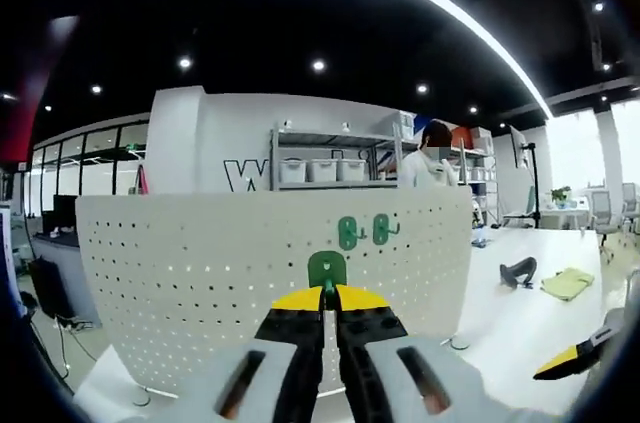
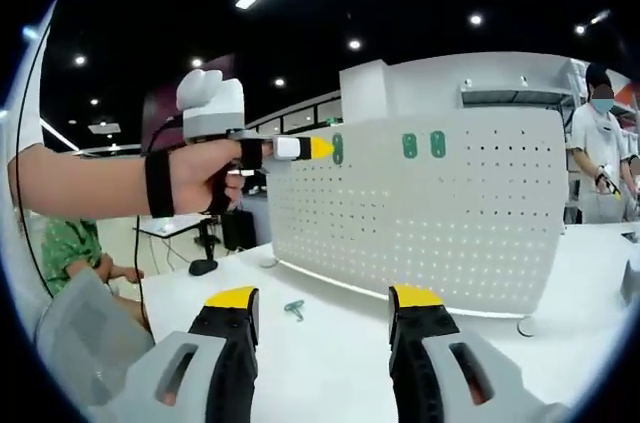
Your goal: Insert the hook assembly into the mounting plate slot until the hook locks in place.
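- Green hook (image 1: 326, 269) is clamped between the left claw (image 1: 328, 295) jaw tips, pressed at the white pegboard (image 1: 200, 263) face; whether it has locked can't be told.
- Two more green hooks (image 1: 365, 232) already hang higher on the pegboard, just beside each other.
- One spare green hook (image 2: 294, 309) lies on the table (image 2: 330, 363) near the board's foot, so work is likely left.
- Right claw (image 2: 325, 305) has its jaws apart, holding nothing, above the table.
- Writing: a large dark "W" on the far wall (image 1: 240, 175); the rest is hidden.
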### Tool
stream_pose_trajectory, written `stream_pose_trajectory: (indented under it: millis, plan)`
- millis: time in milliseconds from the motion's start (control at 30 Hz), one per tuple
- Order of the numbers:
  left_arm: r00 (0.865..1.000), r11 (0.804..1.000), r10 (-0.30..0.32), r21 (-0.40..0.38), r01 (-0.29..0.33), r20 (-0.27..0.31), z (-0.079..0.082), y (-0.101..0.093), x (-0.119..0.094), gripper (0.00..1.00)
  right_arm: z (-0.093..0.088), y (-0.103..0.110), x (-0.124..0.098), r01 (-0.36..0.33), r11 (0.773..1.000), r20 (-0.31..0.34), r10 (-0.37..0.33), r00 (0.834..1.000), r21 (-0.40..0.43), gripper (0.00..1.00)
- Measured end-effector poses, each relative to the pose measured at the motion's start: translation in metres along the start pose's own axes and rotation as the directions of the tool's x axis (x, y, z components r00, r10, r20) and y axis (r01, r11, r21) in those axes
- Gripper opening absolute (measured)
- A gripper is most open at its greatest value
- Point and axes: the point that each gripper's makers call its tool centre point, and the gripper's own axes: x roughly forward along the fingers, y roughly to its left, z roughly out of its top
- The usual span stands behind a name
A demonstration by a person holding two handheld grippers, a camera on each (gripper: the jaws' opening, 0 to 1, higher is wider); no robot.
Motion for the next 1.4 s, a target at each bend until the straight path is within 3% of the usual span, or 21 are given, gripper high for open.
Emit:
stream_pose_trajectory:
  millis: [367,667,767,933,1400]
  plan:
    - [0.999,0.999,0.034,0.022,-0.035,0.013,0.010,0.001,0.018,0.03,-0.001,-0.010,-0.005,0.027,0.999,0.008,-0.027,1.000,0.021,0.53]
    - [0.999,0.998,0.052,0.045,-0.052,-0.002,0.008,0.004,0.032,0.03,-0.006,-0.013,-0.008,0.039,0.998,0.003,-0.040,0.999,0.038,0.53]
    - [0.998,0.992,0.064,0.112,-0.063,-0.003,0.009,0.005,0.035,0.03,-0.006,-0.016,-0.009,0.043,0.998,0.007,-0.043,0.999,0.041,0.53]
    - [0.997,0.996,0.070,0.048,-0.070,-0.010,0.010,0.005,0.043,0.03,-0.006,-0.018,-0.010,0.044,0.998,0.009,-0.045,0.999,0.049,0.54]
    - [0.995,0.995,0.098,0.017,-0.098,-0.017,0.014,0.002,0.063,0.03,-0.014,-0.025,-0.014,0.061,0.995,-0.001,-0.061,0.998,0.075,0.54]
